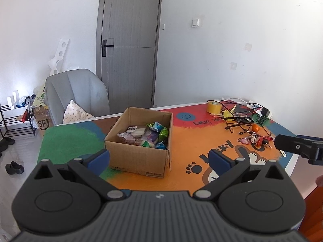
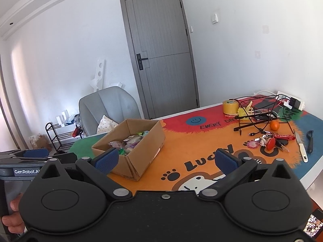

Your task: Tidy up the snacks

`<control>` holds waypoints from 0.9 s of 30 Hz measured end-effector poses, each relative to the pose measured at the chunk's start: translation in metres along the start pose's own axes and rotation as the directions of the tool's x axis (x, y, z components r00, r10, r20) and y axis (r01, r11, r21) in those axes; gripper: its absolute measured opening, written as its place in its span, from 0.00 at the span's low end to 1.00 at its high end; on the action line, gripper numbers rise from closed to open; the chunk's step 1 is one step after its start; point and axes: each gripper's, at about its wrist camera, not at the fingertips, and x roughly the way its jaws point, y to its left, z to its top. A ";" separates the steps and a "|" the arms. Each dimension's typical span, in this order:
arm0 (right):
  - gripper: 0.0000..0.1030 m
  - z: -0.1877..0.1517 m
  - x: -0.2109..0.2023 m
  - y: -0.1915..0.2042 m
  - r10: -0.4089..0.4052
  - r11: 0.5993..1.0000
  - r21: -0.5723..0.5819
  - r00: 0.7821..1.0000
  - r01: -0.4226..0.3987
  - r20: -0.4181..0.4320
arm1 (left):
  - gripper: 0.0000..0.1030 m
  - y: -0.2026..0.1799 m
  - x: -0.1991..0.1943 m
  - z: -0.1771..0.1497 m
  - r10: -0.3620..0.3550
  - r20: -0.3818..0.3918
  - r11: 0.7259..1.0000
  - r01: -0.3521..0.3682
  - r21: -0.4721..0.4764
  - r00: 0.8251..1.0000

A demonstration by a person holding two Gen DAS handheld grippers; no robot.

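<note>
An open cardboard box stands on the colourful table mat, filled with several wrapped snacks in green, blue, purple and clear wrappers. My left gripper is open and empty, held just in front of the box at its near side. My right gripper is also open and empty, hovering over the orange part of the mat to the right of the box. The right gripper's body shows at the right edge of the left wrist view. No snack lies loose on the mat.
At the table's far right lie a yellow tape roll, tangled cables and a black wire stand, an orange, keys, a white knife and a power strip. A grey chair stands behind the table. A hand grips the left tool.
</note>
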 end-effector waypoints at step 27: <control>1.00 0.001 -0.005 0.001 0.012 1.000 -0.004 1.000 -0.012 0.006 | 1.00 0.000 -0.003 -0.001 -0.006 0.004 1.000 0.006 0.000 1.000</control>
